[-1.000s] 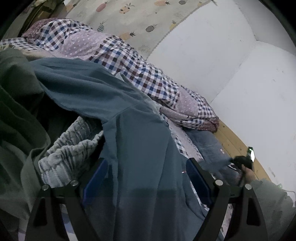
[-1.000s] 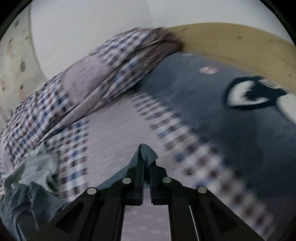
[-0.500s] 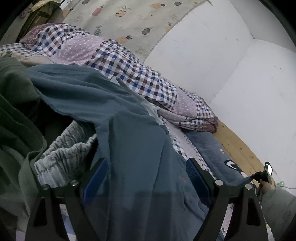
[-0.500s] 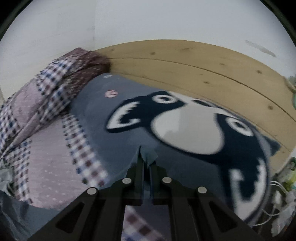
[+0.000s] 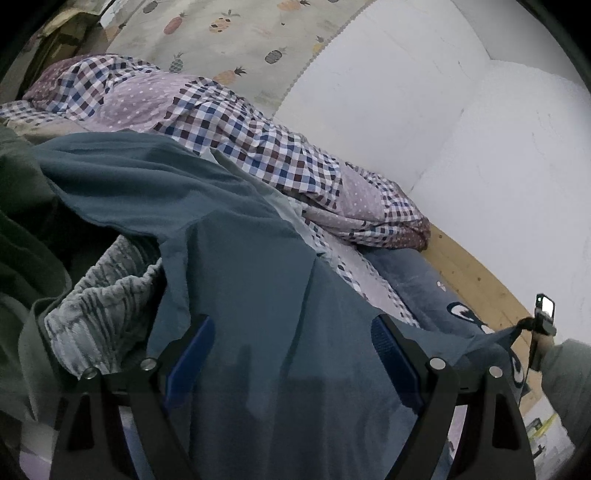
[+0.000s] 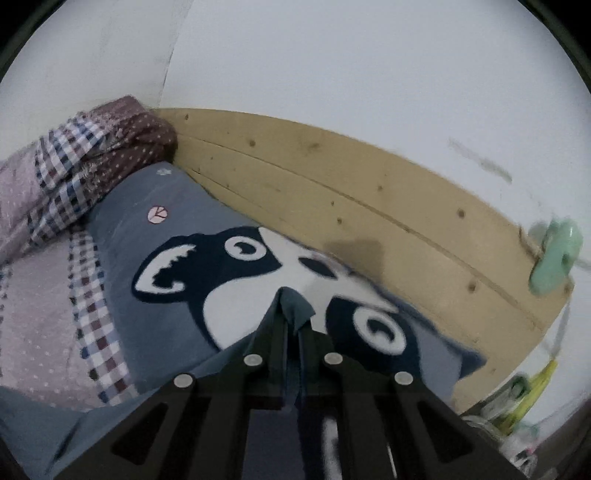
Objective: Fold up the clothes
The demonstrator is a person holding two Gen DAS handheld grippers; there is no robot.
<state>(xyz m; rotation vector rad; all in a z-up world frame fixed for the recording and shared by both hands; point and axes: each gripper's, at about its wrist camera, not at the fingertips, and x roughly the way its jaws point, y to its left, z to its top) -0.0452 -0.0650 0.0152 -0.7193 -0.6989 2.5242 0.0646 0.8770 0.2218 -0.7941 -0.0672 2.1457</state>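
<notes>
Two grippers: one in each of the person's hands.
Green garment (image 5: 22, 266): one, bunched at the far left of the bed, left of the teal garment.
Grey ribbed garment (image 5: 99, 306): one, crumpled with a gathered edge, tucked against the teal garment's left side.
Left gripper (image 5: 291, 354): its blue-padded fingers (image 5: 192, 350) stand wide apart with nothing between them, hovering over the teal garment.
Teal garment (image 5: 240, 277): one, spread across the middle of the bed and pulled taut toward the right, where one corner is held.
Checked quilt (image 5: 236, 136): one, a patchwork of checks and pale dots, heaped along the wall behind the teal garment.
Raccoon pillow (image 6: 258, 273): one, grey-blue with a dark and white raccoon face, to the right of the teal garment and against the wooden headboard (image 6: 369, 206).
Right gripper (image 6: 293, 314): fingers pressed together on a corner of the teal garment, above the raccoon pillow.
Sleeve (image 5: 565, 373): one, grey-green, at the far right behind the right gripper.
Writing: none readable; only pineapple prints on the wall cloth (image 5: 236, 33) behind the checked quilt.
</notes>
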